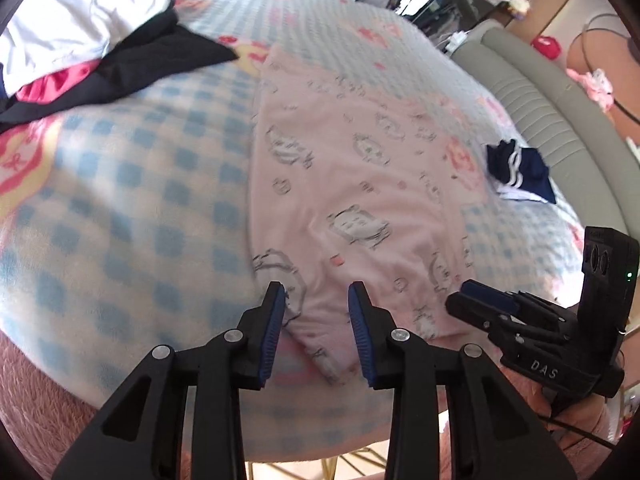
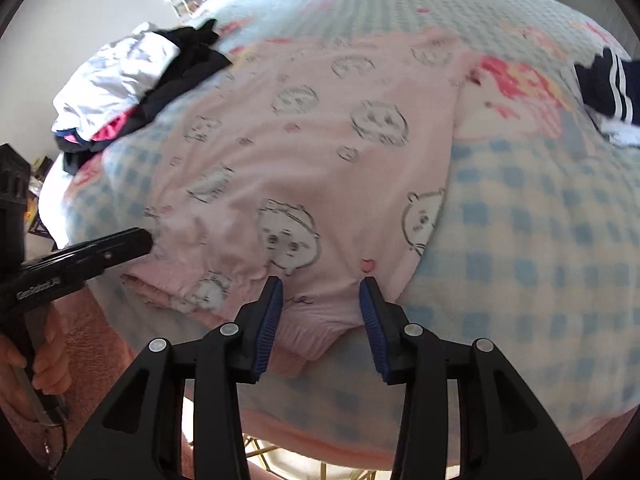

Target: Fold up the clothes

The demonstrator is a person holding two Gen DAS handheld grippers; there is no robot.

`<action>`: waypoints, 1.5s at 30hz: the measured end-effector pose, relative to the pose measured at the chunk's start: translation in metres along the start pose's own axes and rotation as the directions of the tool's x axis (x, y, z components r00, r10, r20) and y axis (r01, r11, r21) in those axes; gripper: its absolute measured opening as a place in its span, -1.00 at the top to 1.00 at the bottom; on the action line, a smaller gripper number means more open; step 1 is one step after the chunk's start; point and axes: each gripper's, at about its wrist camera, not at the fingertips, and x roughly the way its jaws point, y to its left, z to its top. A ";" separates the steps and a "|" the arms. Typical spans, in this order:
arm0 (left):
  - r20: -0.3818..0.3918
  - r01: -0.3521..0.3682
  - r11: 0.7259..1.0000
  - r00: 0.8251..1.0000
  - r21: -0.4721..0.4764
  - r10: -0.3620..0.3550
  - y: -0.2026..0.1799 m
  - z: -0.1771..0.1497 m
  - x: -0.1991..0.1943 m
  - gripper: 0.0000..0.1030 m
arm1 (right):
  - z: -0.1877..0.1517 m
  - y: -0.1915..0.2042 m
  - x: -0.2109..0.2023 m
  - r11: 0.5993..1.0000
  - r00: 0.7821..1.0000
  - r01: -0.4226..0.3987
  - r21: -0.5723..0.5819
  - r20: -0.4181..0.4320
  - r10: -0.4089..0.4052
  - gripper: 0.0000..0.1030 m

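Here, both tongs released, jaws spread wide over the near hem: left gripper [image 1: 316, 292] above the left part, right gripper [image 2: 320, 284] above the ribbed waistband at the right. Nothing grasped yet. Pink garment [image 1: 352, 184] spread flat on the checked blanket [image 1: 120, 200], near edge close to the bed's rim.

Risk, as a judgement: thin, soft knit, so easy to pinch only the top layer, or to catch the fluffy blanket together with it. Also possible: an uneven lift from two different heights, giving a crooked fold. Hem bunched and wrinkled near the left side, perhaps doubled there; blur hides it.

Cloth matte, printed with round grey animal faces. Pile [image 1: 80, 40] of white, black and red clothes well apart; navy striped piece [image 1: 520, 172] also apart.
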 end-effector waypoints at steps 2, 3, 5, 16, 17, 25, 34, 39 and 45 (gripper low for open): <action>0.013 0.015 0.999 1.000 0.039 -0.016 -0.010 0.003 0.002 0.31 | 0.007 0.005 -0.008 1.000 0.999 -0.029 -0.004 0.039 0.029 0.20; 0.013 0.023 0.998 1.000 0.059 -0.024 -0.015 0.004 0.005 0.26 | 0.010 0.006 -0.009 0.999 0.998 -0.040 0.004 0.046 0.039 0.19; -0.056 -0.013 0.998 0.998 0.062 0.017 -0.015 0.002 0.019 0.25 | 0.014 0.004 -0.002 0.999 0.999 -0.037 0.022 0.028 0.036 0.18; -0.088 -0.002 1.000 0.996 0.029 0.005 -0.001 -0.002 0.004 0.26 | -0.004 -0.017 0.005 0.999 0.998 0.018 0.033 -0.065 -0.016 0.18; -0.067 -0.009 0.998 0.998 0.058 0.013 -0.007 0.004 0.003 0.26 | 0.001 -0.016 0.007 0.999 0.998 0.022 0.030 -0.066 -0.020 0.18; -0.051 -0.074 0.986 0.995 0.152 0.082 -0.034 0.046 0.040 0.22 | 0.038 -0.012 0.025 0.999 0.996 0.047 0.000 -0.073 -0.047 0.18; -0.123 -0.088 0.991 0.987 0.102 0.100 -0.007 0.013 0.039 0.23 | 0.010 -0.029 0.028 0.999 0.998 0.033 0.034 -0.062 -0.031 0.18; -0.110 -0.060 0.997 0.992 0.052 0.065 -0.003 0.008 0.025 0.21 | -0.014 -0.027 0.012 0.998 0.996 0.062 0.030 -0.062 -0.060 0.18; -0.015 0.234 0.968 0.972 -0.094 -0.236 0.001 0.009 0.001 0.06 | -0.015 -0.026 0.011 0.995 0.998 -0.013 0.102 -0.060 0.019 0.18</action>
